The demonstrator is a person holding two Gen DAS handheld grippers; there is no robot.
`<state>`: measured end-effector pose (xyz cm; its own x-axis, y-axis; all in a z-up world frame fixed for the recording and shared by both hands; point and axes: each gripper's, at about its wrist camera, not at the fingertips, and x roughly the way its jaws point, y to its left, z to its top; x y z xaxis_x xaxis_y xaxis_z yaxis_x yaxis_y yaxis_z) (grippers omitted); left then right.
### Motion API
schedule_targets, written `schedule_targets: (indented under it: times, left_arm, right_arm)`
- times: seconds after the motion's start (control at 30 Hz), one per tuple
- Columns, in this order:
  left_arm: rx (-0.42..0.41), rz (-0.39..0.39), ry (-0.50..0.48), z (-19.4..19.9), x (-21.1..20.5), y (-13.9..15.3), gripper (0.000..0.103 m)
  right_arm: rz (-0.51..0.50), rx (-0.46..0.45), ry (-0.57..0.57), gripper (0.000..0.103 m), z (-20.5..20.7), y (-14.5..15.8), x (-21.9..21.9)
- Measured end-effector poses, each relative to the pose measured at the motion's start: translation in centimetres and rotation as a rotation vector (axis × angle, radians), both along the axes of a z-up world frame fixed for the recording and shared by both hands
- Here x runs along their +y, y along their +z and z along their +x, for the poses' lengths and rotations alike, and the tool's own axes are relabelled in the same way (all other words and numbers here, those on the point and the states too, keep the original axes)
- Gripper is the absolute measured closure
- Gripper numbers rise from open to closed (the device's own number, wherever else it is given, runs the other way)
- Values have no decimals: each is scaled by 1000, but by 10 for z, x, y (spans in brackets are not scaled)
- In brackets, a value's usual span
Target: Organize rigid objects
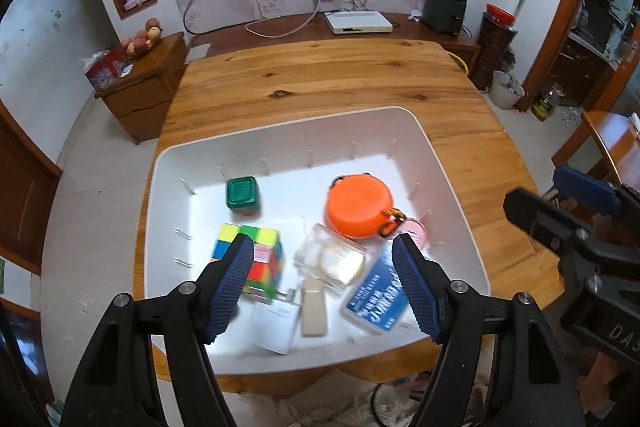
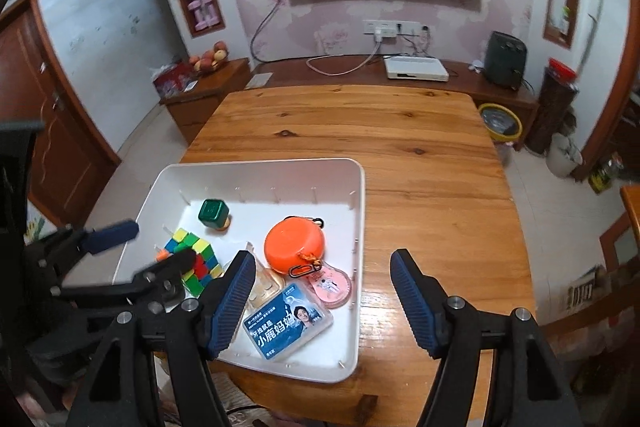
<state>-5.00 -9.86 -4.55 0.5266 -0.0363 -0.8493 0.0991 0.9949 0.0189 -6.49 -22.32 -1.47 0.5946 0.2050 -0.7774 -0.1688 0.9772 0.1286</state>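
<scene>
A white bin (image 1: 452, 195) (image 2: 360, 211) sits on the wooden table and holds a colour cube (image 1: 264, 259) (image 2: 196, 259), a green-lidded jar (image 1: 242, 191) (image 2: 213, 213), an orange round case (image 1: 358, 205) (image 2: 294, 241), a clear box (image 1: 332, 257), a blue card box (image 1: 380, 291) (image 2: 288, 321), a pink disc (image 2: 332, 285), a beige bar (image 1: 314, 311) and a white card (image 1: 276, 325). My left gripper (image 1: 325, 251) is open and empty above the bin's near side. My right gripper (image 2: 323, 267) is open and empty over the bin's right rim.
The wooden table (image 1: 320, 83) (image 2: 420, 155) stretches beyond the bin. A low cabinet with a white set-top box (image 1: 358, 22) and dark appliance (image 1: 444, 7) stands behind. The right gripper shows at the right of the left wrist view (image 1: 568, 223).
</scene>
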Motion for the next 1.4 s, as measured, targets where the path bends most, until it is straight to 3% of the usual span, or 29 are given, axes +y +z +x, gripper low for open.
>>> schedule_targets:
  times: [0.3, 1.4]
  left_arm:
    - [-17, 1, 37, -3, -11, 3, 28]
    - [20, -17, 85, 1, -6, -8, 28]
  right_arm:
    - [-2, 7, -78, 28, -3, -9, -20]
    - [-28, 10, -70, 28, -4, -14, -17]
